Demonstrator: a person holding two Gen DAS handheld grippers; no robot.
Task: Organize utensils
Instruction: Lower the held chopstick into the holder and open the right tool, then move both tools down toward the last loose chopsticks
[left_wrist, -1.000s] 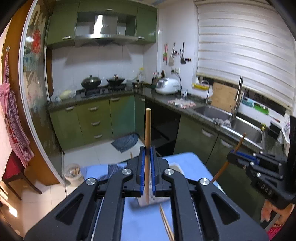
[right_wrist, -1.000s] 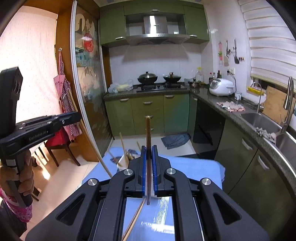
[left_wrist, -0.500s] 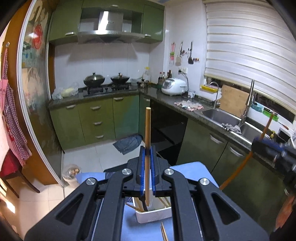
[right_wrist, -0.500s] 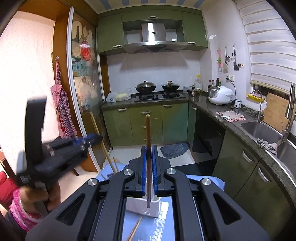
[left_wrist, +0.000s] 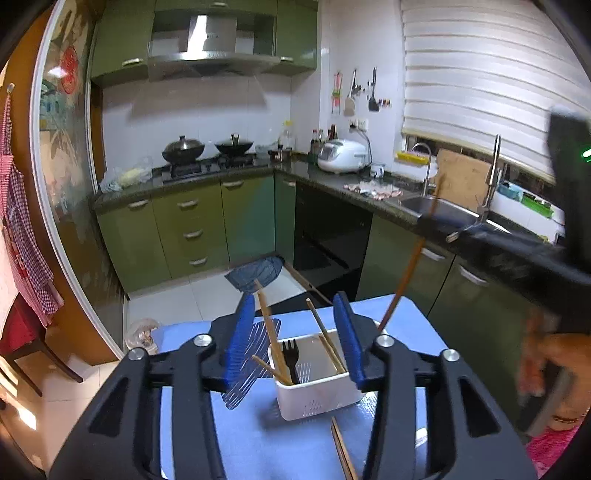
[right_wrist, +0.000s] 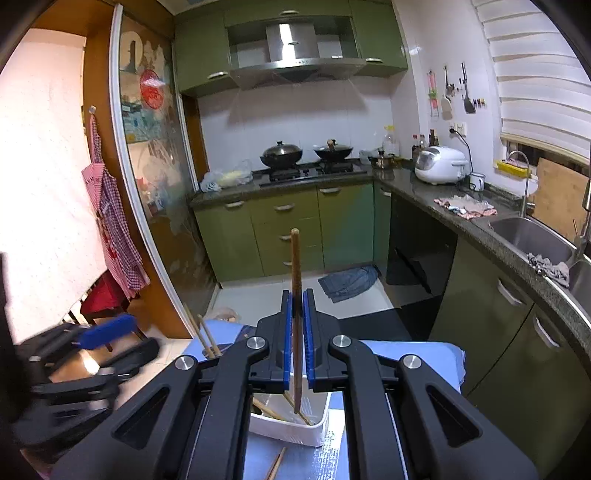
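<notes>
Right gripper (right_wrist: 297, 332) upright, clamping chopstick (right_wrist: 295, 266)

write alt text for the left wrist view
The open left gripper hangs over a white bin holding chopsticks and a black fork on a blue table. Green kitchen cabinets stand behind.

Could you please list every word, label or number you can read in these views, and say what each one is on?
No text reads clearly in either view.
Red round sticker on the glass door: marks too blurred to read.
Paper notices below it: too small to read.
Rice cooker: no legible label.
</notes>
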